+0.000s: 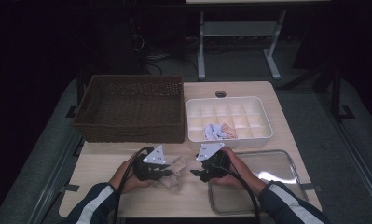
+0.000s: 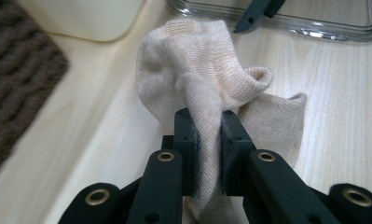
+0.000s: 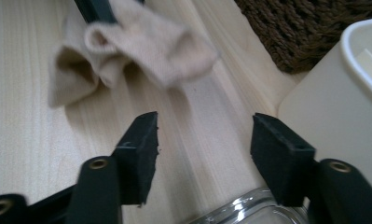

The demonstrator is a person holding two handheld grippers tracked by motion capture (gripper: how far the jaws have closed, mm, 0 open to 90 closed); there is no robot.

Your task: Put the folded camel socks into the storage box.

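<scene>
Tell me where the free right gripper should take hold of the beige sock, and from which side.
Probably the loose flap of the beige sock that lies spread on the table, away from the bunched fold that the left gripper already pinches. The open right gripper faces that end, so come in low and level from its own side, jaws straddling the thin edge.

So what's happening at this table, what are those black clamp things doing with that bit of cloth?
A person sits at the wooden table with a two-jaw gripper in each hand. The left gripper is pinching a beige sock, bunched up on the tabletop. The right gripper stands open and empty beside it, pointing at the sock. Behind are a wicker basket and a white divided tray that has folded socks in one compartment. A clear glass dish sits by the right hand.
</scene>
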